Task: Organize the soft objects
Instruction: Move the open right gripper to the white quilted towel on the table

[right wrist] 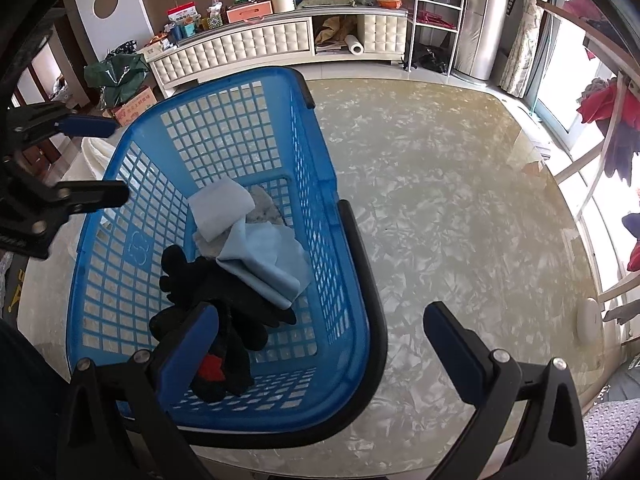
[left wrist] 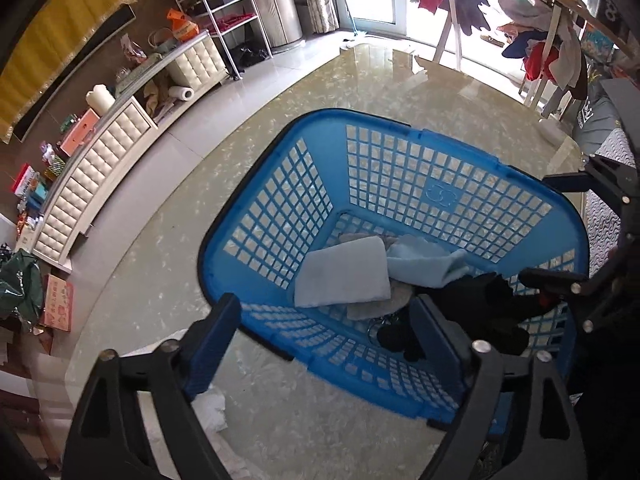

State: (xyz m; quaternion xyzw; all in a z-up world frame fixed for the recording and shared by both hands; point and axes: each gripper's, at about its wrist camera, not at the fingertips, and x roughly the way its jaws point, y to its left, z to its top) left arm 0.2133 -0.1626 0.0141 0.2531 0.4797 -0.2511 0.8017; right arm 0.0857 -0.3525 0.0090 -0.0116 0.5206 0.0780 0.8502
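Observation:
A blue plastic basket (left wrist: 400, 160) stands on the glossy table; it also shows in the right wrist view (right wrist: 224, 128). Inside lie a folded light blue cloth (left wrist: 344, 276), a pale blue cloth (right wrist: 264, 264), a grey cloth (right wrist: 264, 208) under them, and black gloves (right wrist: 224, 304) with a red patch. My left gripper (left wrist: 332, 336) is open and empty, its fingers astride the basket's near rim. My right gripper (right wrist: 320, 344) is open and empty, astride the basket's right rim, one finger (right wrist: 192, 340) just above the gloves.
A white crumpled cloth (left wrist: 208, 404) lies on the table beside the basket. The marbled table top (right wrist: 440, 208) stretches to the right. A white padded cabinet (right wrist: 240, 48) with clutter lines the far wall. A drying rack with clothes (left wrist: 540, 40) stands by the window.

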